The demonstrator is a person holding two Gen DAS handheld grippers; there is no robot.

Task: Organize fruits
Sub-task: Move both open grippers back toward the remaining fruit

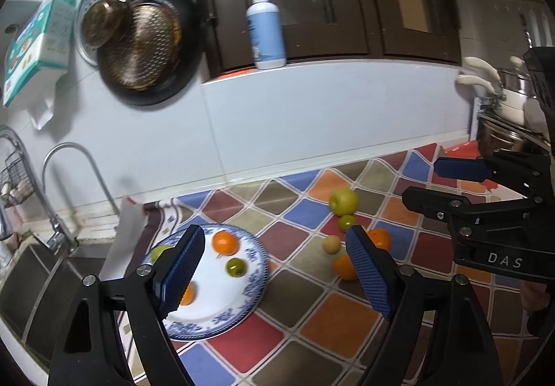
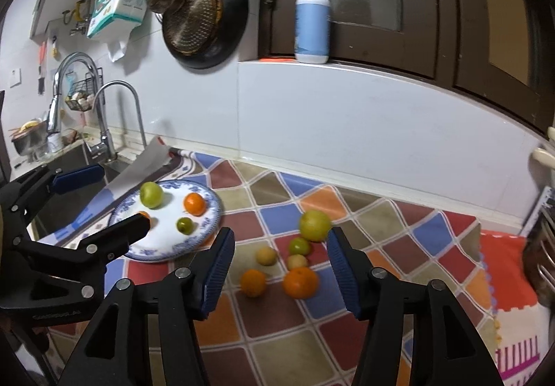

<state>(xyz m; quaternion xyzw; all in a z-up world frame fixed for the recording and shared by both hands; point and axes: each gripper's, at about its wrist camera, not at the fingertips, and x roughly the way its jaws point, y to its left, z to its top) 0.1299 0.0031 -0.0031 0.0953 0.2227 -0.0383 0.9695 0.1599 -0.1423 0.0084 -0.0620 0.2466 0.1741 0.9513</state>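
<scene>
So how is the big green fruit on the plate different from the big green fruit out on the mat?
The green fruit on the plate sits near the far rim of the blue-patterned plate, apart from the other fruit there. The green fruit on the mat lies on the checkered mat, close against a small green fruit. The mat one looks larger and yellower. Both are round, and no tool is holding either.

You are holding the right hand-held gripper (image 2: 279, 268) with its jaws apart and nothing between them, above loose fruit (image 2: 301, 282) lying on the checkered cloth (image 2: 381, 230) covering the surface. The left hand-held gripper (image 2: 114, 198) is reaching in beside the plate (image 2: 166, 247), which is carrying two green fruits and two oranges.
</scene>
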